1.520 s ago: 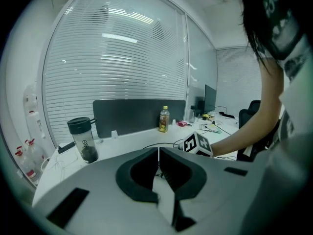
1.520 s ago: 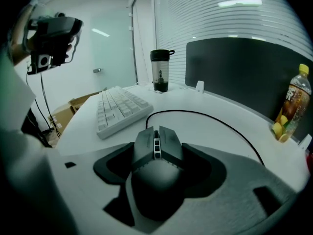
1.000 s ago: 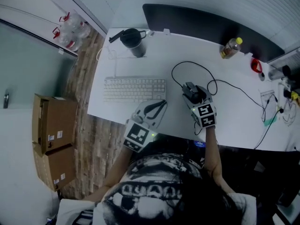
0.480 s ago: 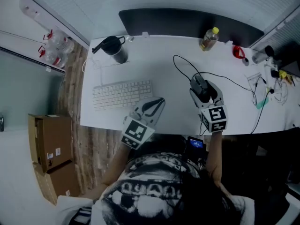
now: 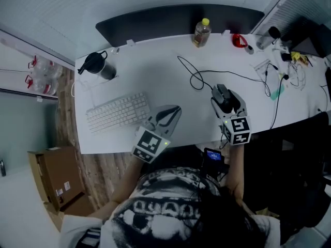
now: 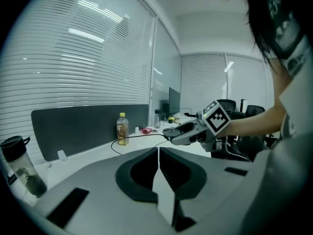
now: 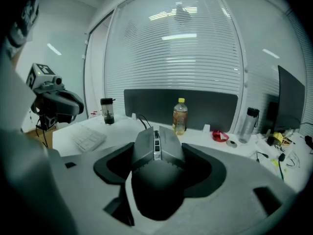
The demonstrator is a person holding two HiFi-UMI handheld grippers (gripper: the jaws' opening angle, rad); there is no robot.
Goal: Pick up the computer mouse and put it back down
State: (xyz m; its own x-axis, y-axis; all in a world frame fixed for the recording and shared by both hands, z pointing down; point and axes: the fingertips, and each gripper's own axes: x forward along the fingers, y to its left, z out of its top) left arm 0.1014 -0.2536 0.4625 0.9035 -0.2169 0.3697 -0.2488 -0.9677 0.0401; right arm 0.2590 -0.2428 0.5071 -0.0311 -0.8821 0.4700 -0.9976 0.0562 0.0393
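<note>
White desk [image 5: 155, 71] in the head view, dark partition [image 5: 170, 19] along its twelve o'clock edge. Keyboard [image 5: 118, 111] at eight o'clock. Left gripper [image 5: 175, 110] at six o'clock, jaws pressed together, nothing between them. Right gripper [image 5: 222, 93] at four o'clock, jaws set wide and clamped on both sides of the computer mouse [image 7: 154, 155], held clear of the desk. Black flask [image 5: 98, 65] at ten o'clock, yellow-capped bottle [image 5: 201, 32] at one o'clock. Thin cable [image 5: 196, 76] looping from the mouse toward twelve o'clock.
</note>
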